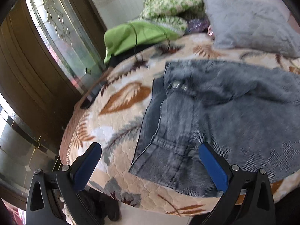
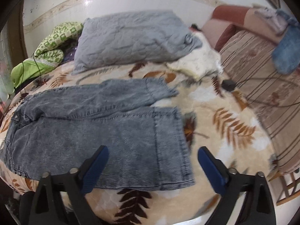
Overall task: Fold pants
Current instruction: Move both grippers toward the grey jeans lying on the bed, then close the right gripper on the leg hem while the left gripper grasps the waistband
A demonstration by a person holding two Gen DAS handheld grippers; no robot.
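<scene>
Both tools (image 1: 150, 161) (image 2: 152, 161) gape empty over pants (image 2: 93, 116) on bedspread (image 2: 225, 112).

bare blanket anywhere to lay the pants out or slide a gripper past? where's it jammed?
Free: leaf blanket right of the pants cuffs, up to the striped cushion; also a strip left of the waistband toward the bed edge. Crowded: the head end, with grey pillow, green bedding, white cloth, black device with cable.

Leaf-print blanket (image 2: 215, 116) is lying spread under and ahead of the fingers. Grey pillow (image 2: 129, 39) is sitting far ahead, green bedding (image 1: 142, 31) bunching up far ahead-left, striped sofa (image 2: 266, 86) sitting off right.
</scene>
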